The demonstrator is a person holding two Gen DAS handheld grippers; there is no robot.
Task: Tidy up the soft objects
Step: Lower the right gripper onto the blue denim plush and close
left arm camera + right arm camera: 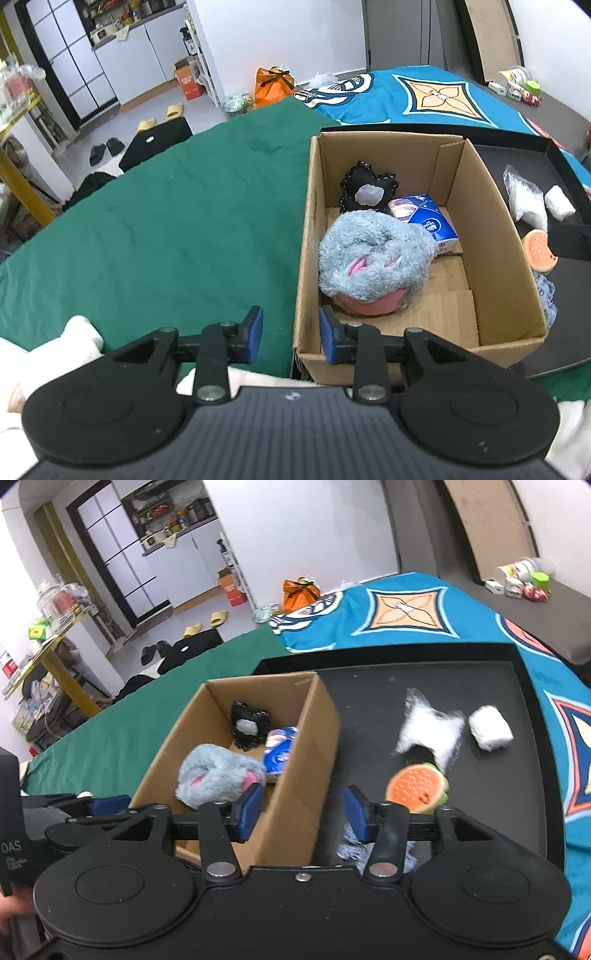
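Note:
A cardboard box (pixel 306 229) (pixel 314 738) stands on a black tray (pixel 517 805). Inside lie a grey-blue fluffy toy (pixel 369 258) (pixel 218 775), a black heart-shaped cushion (pixel 369 188) (pixel 249 725) and a blue tissue pack (pixel 428 219) (pixel 279 753). On the tray beside the box lie a watermelon-slice toy (pixel 415 784) (pixel 539 253), a clear plastic bag (pixel 430 733) (pixel 524 199), a white bundle (pixel 489 727) (pixel 559 201) and a pale blue cloth (pixel 352 845). My left gripper (pixel 291 334) is open and empty over the box's near left corner. My right gripper (pixel 303 812) is open and empty, astride the box's right wall.
The tray rests on a bed with a green blanket (pixel 166 221) and a blue patterned cover (pixel 424 613). White fabric (pixel 74 339) lies under my left gripper. The floor beyond holds slippers (pixel 159 118), an orange bag (pixel 273 86) and cabinets.

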